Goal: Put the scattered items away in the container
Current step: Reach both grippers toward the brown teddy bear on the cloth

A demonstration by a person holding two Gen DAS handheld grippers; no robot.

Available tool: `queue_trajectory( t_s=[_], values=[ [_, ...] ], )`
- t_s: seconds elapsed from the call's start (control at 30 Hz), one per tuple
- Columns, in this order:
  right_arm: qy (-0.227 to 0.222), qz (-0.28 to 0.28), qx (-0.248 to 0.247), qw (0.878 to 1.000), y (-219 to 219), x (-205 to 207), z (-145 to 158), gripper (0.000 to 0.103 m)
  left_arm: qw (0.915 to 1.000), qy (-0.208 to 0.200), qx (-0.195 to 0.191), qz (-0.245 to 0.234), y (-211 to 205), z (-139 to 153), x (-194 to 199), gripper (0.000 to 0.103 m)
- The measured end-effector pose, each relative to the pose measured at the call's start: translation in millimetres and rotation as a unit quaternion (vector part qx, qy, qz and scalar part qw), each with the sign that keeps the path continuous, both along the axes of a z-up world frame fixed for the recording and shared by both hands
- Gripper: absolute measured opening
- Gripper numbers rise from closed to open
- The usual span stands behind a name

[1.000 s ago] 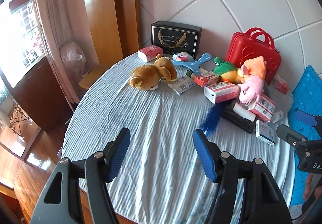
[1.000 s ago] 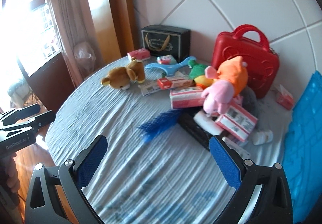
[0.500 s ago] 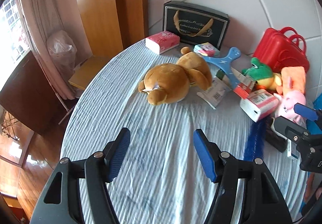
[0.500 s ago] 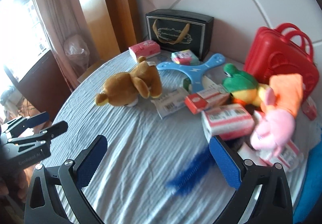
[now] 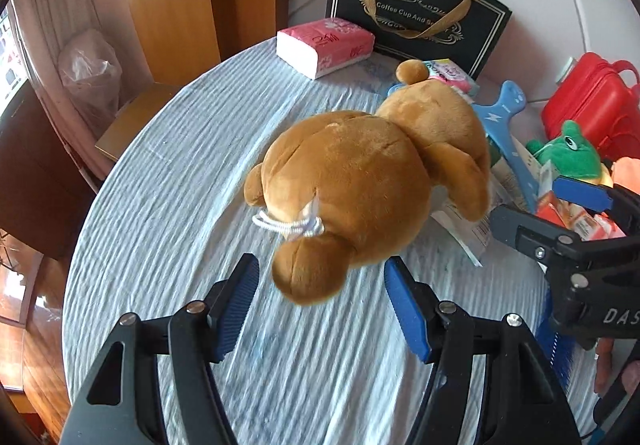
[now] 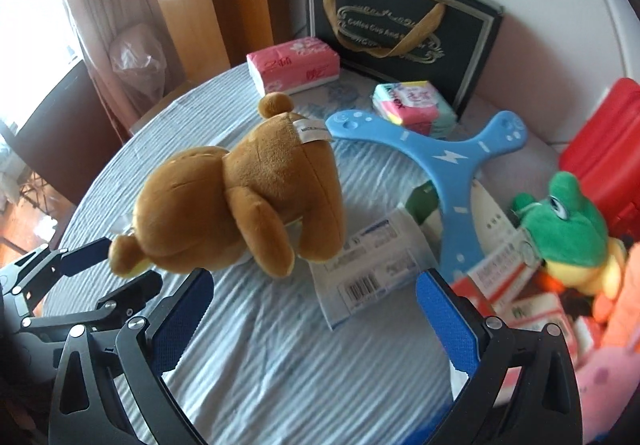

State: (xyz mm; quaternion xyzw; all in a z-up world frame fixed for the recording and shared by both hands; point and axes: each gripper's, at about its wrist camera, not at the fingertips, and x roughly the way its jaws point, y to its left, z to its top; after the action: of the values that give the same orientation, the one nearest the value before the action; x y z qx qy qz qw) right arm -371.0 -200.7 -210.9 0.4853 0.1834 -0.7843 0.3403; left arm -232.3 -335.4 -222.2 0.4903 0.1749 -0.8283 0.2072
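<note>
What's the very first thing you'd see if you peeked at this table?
A big brown teddy bear lying in the middle of the striped tablecloth, right in front of the open left tongs. Behind it a blue boomerang and a green frog toy sit to the right, and a black gift bag stands by the wall.

left gripper: black frame, blue ribbed pads, silver screws
right gripper: same build, white "DAS" lettering on its side
</note>
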Motion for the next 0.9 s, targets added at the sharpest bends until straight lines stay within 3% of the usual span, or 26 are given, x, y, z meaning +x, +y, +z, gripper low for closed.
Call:
queue_trajectory(
  t_s=[0.17,0.3,0.6,0.67,0.7,0.73,0.87,0.9],
  values=[
    [-0.013,0.010,0.005,1.000,-16.9,-22.4,-24.5,0.103,0.9996,0.008,-0.006,-0.026,-1.1,-7.1,-14.1,0.065],
    [-0.012,0.021,0.004,1.000,-29.2,-34.3,-37.4,0.103,0.9989,0.009,-0.027,-0.038,-0.7,-8.8,-23.6,0.074],
    [-0.003,0.029,-0.025,0.999,-38.8,-57.4,-38.8,0.103,0.9983,0.021,-0.033,-0.044,-11.2,-14.0,-42.2,0.074],
    [-0.008,0.027,-0.036,0.999,-39.6,-62.5,-39.2,0.079,0.9975,0.034,-0.041,-0.047,-15.3,-9.6,-43.0,0.074],
    [-0.016,0.026,-0.040,0.999,-40.0,-64.3,-40.1,0.056,0.9973,0.039,-0.044,-0.044,-18.5,-7.2,-43.0,0.075],
    [-0.030,0.027,-0.047,0.998,-40.6,-67.0,-42.4,0.051,0.9971,0.045,-0.047,-0.039,-22.9,-4.5,-43.3,0.075],
    [-0.018,0.028,-0.036,0.999,-47.3,-70.1,-47.4,0.055,0.9969,0.039,-0.062,-0.030,-36.1,-1.4,-51.8,0.075],
    [-0.016,0.024,-0.040,0.999,-47.6,-71.5,-46.4,0.063,0.9967,0.029,-0.071,-0.027,-37.9,-4.2,-55.2,0.075]
  ],
)
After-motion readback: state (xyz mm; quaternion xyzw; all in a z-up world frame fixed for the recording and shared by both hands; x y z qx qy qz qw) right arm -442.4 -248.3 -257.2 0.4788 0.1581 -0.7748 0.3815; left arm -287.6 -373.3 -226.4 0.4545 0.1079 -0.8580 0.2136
